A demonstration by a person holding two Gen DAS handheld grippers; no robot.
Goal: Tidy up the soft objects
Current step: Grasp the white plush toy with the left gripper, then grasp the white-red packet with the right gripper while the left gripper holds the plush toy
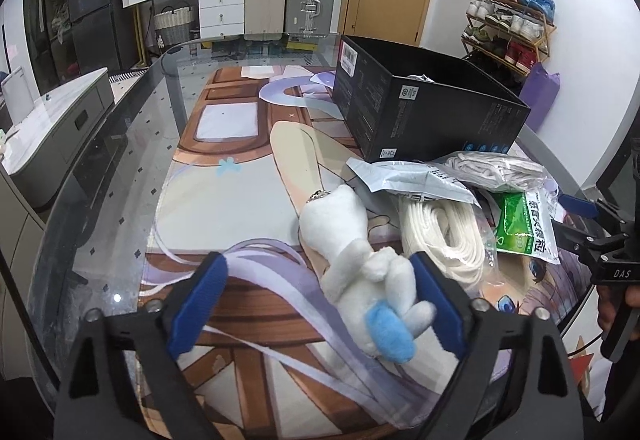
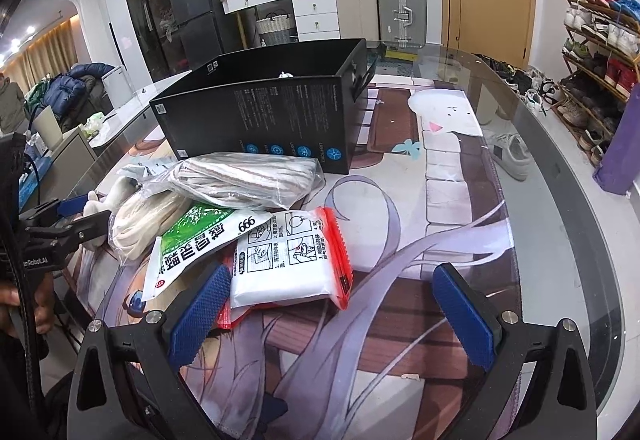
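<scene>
A white plush toy (image 1: 360, 260) with a blue tip lies on the printed mat, its lower end between the blue pads of my open left gripper (image 1: 320, 292), close to the right pad. Beside it lie a coil of white rope (image 1: 444, 236) in clear plastic, a green-and-white packet (image 1: 524, 224) and a bagged striped cloth (image 1: 492, 168). My right gripper (image 2: 332, 300) is open and empty, just in front of a red-and-white pack (image 2: 296, 260). The green packet (image 2: 192, 240), rope (image 2: 144, 220) and striped cloth (image 2: 244, 176) lie left of it. A black open box (image 1: 420, 108) stands behind.
The black box (image 2: 264, 116) holds something white inside. A grey mailer bag (image 1: 404, 180) lies by the plush. The glass table's curved edge (image 1: 80, 208) runs along the left, and its other edge (image 2: 580, 200) along the right. Suitcases, drawers and a shoe rack stand beyond.
</scene>
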